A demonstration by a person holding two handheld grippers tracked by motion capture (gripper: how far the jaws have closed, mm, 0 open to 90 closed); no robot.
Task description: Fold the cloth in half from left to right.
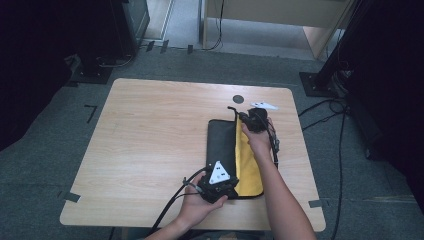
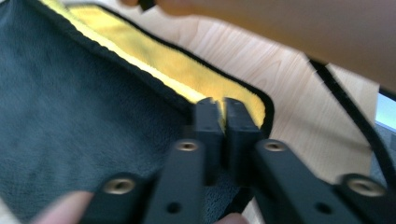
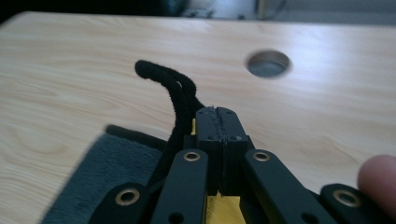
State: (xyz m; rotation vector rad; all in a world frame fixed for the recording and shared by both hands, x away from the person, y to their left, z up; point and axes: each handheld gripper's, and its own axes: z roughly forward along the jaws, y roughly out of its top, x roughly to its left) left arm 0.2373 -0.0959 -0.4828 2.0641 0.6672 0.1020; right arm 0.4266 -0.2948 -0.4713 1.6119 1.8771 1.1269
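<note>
Lying folded between both grippers, the cloth (image 1: 223, 150).

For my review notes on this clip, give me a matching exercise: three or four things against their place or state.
Things:
1. cloth
2. left gripper
3. right gripper
4. round hole

Place or state:
A. in the tabletop beyond the cloth
B. clamps the cloth's far corner by its black loop
C. dark grey outside, yellow inside
D. pinches the cloth's near corner

Pairs: 1-C, 2-D, 3-B, 4-A

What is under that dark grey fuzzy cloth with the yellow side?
Under the dark grey fuzzy cloth lies the light wooden table. Its folded layer exposes the yellow side. Anything beneath the folded cloth is hidden.
</note>
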